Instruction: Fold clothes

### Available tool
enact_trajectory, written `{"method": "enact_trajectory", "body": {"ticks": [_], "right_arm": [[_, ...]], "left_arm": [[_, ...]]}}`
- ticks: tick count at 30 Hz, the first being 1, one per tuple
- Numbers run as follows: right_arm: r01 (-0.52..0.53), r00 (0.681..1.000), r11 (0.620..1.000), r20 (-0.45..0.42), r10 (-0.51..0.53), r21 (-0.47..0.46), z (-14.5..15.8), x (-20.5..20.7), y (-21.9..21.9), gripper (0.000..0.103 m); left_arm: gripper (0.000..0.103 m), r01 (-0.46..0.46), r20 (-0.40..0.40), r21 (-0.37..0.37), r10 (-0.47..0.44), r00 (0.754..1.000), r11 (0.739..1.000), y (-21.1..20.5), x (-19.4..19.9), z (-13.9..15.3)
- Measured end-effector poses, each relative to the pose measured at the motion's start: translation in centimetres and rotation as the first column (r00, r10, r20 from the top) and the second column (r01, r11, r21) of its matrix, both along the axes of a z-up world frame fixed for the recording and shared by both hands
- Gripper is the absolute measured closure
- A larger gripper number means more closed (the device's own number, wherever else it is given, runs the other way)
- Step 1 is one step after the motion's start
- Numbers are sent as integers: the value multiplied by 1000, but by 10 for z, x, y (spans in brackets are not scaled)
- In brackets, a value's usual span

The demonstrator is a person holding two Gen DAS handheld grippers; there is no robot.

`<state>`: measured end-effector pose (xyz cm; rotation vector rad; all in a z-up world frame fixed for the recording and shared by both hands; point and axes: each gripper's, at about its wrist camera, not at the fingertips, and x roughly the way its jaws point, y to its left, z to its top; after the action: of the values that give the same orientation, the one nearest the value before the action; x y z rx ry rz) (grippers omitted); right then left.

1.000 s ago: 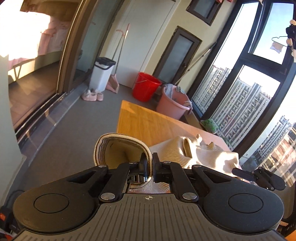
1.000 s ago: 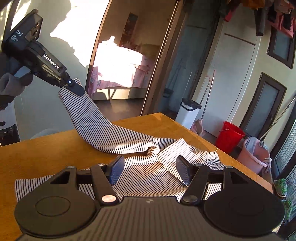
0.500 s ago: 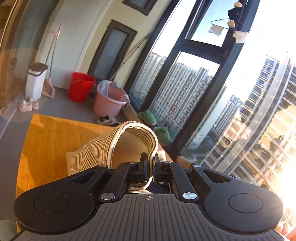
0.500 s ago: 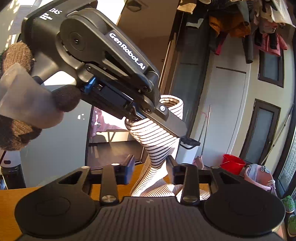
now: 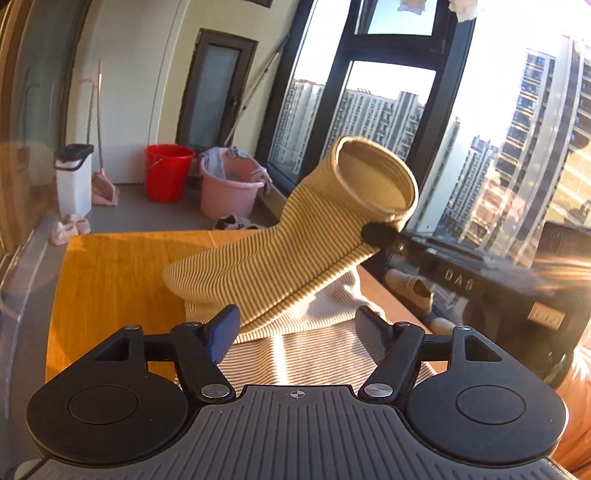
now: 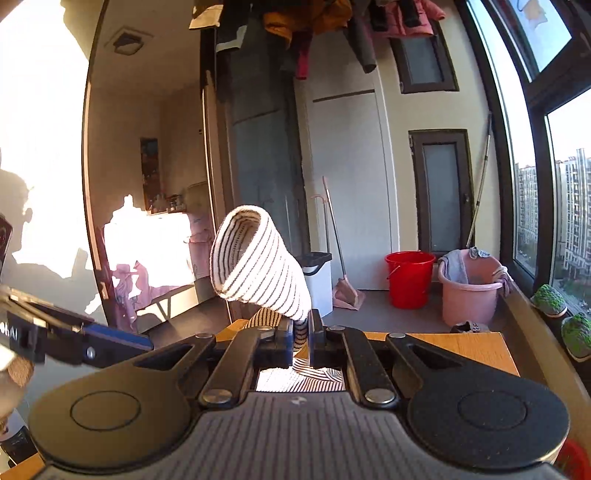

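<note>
A: How does the shirt (image 5: 280, 258) look?

B: Fine dark and pale stripes, ribbed. One sleeve (image 6: 258, 273) is lifted off the table (image 5: 110, 280) with its cuff (image 5: 376, 181) gaping round and open. The body lies rumpled on the wood, partly under the left gripper (image 5: 295, 328).

A: Who has the sleeve?

B: The right gripper (image 6: 301, 338) — its jaws are pinched tight on the fabric just below the cuff. In the left view its dark tip (image 5: 378, 234) meets the sleeve at the cuff's rim. The left gripper has its jaws spread wide, nothing between them but the shirt lying below.

A: Any containers?

B: On the floor past the table, a red bucket (image 5: 168, 171); I can't see inside it. Beside it a pink tub (image 6: 471, 291) with grey and pink cloths draped over its rim. A white bin (image 5: 73, 177) with a dark lid stands left of them, a broom (image 6: 341, 266) leaning close by.

A: What's hard to make out?

B: The right gripper's body in the left view is lost in sun glare — only some lettering shows. The shirt's near edge is hidden under the left gripper's body. Clothes (image 6: 303, 22) hang overhead, cut off by the right view's top edge. The left gripper's blue-padded finger (image 6: 110, 341) juts in from the right view's left edge, blurred.
</note>
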<state>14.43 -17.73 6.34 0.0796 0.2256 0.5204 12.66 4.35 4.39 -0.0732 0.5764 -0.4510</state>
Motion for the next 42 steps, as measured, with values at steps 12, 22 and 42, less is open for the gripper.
{"method": "enact_trajectory", "body": {"ticks": [12, 22, 42], "right_arm": [[75, 997, 993, 2, -76, 88, 33, 39, -64, 98], [169, 958, 981, -219, -185, -90, -40, 76, -74, 100], [82, 962, 995, -257, -95, -62, -36, 135, -32, 97]], "left_arm": [[38, -116, 215, 469, 14, 977, 875, -84, 80, -65], [17, -75, 148, 427, 12, 989, 901, -42, 79, -74], [7, -75, 89, 334, 48, 995, 940, -19, 77, -78]]}}
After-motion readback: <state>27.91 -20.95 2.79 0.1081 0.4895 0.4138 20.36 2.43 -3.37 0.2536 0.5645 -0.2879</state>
